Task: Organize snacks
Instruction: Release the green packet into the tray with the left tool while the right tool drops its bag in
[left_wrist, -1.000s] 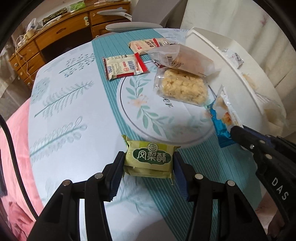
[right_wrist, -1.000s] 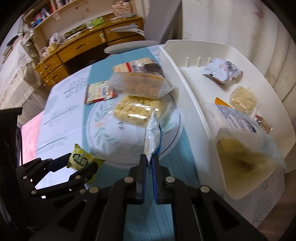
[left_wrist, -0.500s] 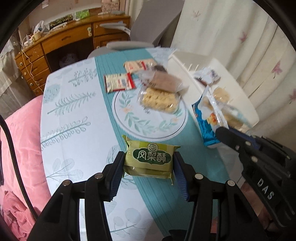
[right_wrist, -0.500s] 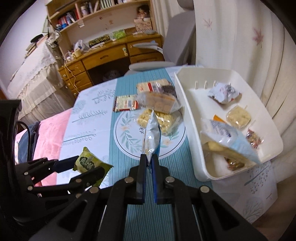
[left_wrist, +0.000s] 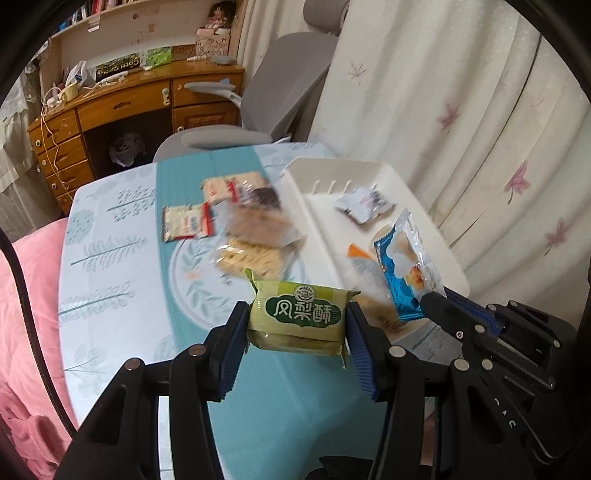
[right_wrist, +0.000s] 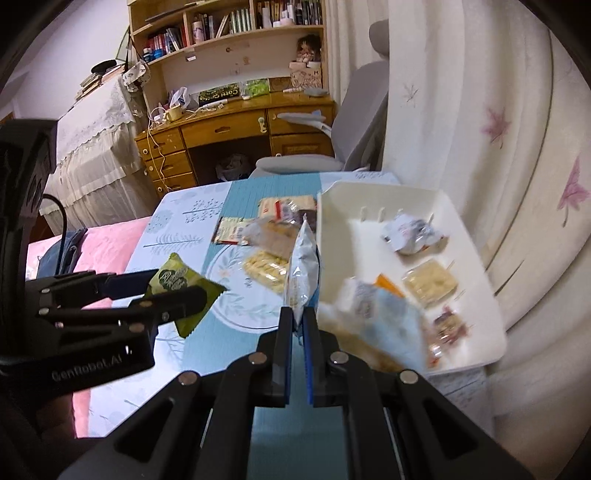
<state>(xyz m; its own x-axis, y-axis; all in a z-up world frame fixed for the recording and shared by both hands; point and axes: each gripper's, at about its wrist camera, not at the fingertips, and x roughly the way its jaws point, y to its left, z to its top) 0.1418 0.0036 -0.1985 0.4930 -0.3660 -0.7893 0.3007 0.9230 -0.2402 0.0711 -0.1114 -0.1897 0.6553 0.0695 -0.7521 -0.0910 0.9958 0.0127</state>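
Above a leaf-patterned blue tablecloth (left_wrist: 110, 258), the left gripper (left_wrist: 295, 325) pinches a green pastry packet (left_wrist: 299, 317) while the right gripper (right_wrist: 299, 317), seen from its own camera, clamps a blue-and-white snack bag (right_wrist: 303, 269) beside the white plastic tray (right_wrist: 476, 295).

At frame centre, four packets (left_wrist: 255, 236) lay clustered on the surface (left_wrist: 110, 295). The tray (left_wrist: 436, 254) sat to their right, holding more packets (left_wrist: 364, 203). Behind the surface, at upper centre, stood a chair (left_wrist: 280, 99), with a desk (left_wrist: 125, 114) at upper left.
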